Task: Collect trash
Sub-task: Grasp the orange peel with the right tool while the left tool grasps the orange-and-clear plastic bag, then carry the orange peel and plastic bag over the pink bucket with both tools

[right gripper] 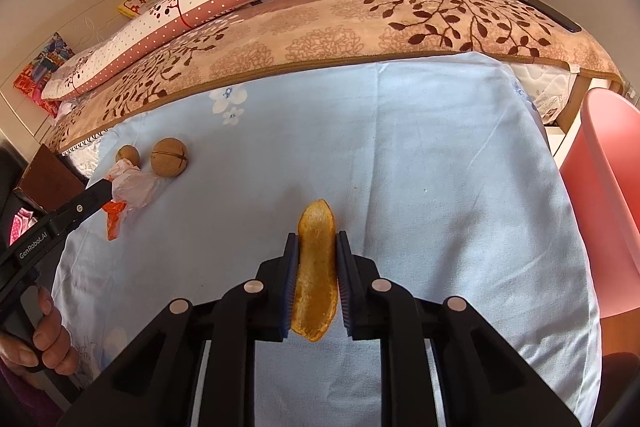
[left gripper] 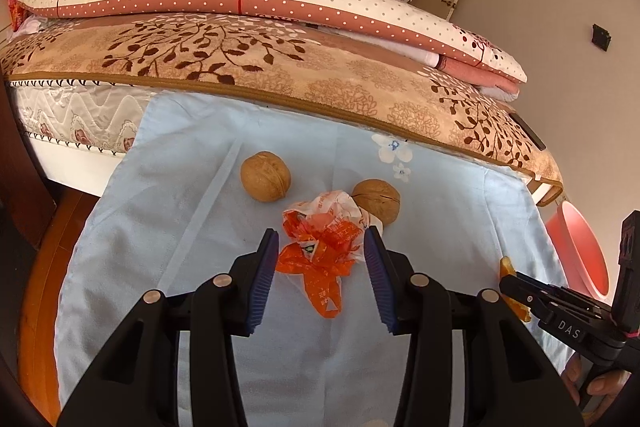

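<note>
with the orange peel pinched between the right gripper jaws, the crumpled orange wrapper between the spread left gripper jaws should be centred before being squeezed.

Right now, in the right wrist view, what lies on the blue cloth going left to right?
Orange wrapper → small walnut → bigger walnut → orange peel, clamped in the right tongs.

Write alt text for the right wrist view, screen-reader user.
The right gripper is closed on an orange peel strip over a light blue cloth. Far left, the left gripper reaches a crumpled wrapper beside two walnuts. A pink bin stands at the right, a bed behind.
</note>
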